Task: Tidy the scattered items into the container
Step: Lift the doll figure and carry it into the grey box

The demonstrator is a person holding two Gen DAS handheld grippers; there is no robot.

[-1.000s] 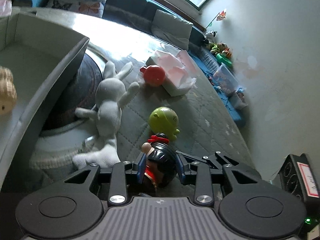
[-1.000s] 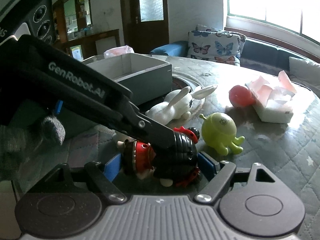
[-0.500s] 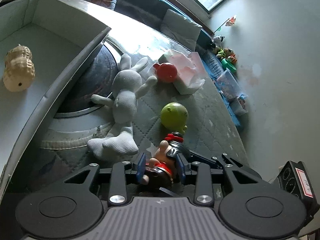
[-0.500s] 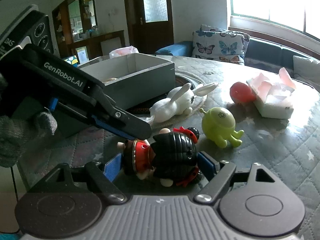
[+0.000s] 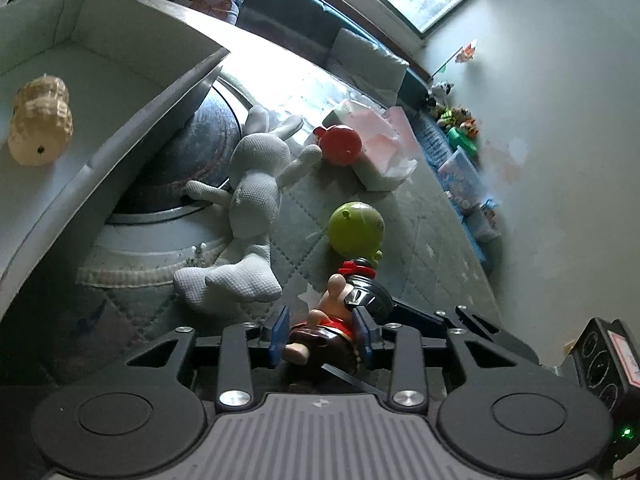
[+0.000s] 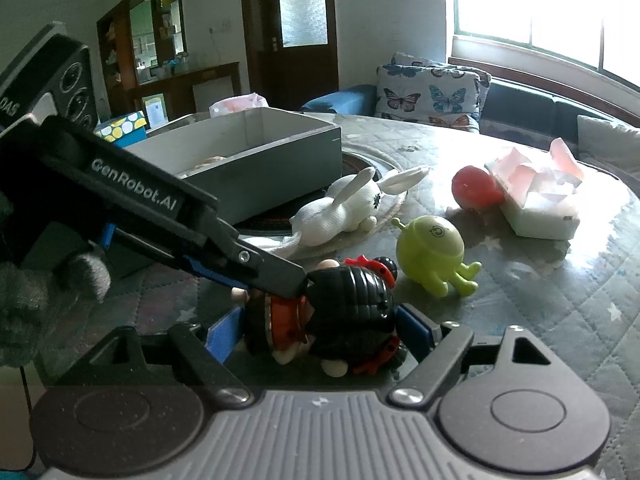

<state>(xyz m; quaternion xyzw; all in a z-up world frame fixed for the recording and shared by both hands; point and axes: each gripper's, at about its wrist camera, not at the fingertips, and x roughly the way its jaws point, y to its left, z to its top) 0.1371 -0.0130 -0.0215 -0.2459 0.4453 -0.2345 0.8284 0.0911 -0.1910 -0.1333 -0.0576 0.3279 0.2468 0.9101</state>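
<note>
While the left gripper [image 5: 322, 334] has its fingers clamped on the doll [image 5: 336, 320] above the tabletop [image 6: 560, 300], right gripper [image 6: 320, 330] fingers apart astride it; lift clear, carry left over box [image 5: 120, 128] rim, release near the peanut [image 5: 40, 120].

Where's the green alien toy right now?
The green alien toy stands on the quilted tablecloth, just beyond the black-haired doll, with the white plush rabbit to its left and the red ball behind it.
</note>
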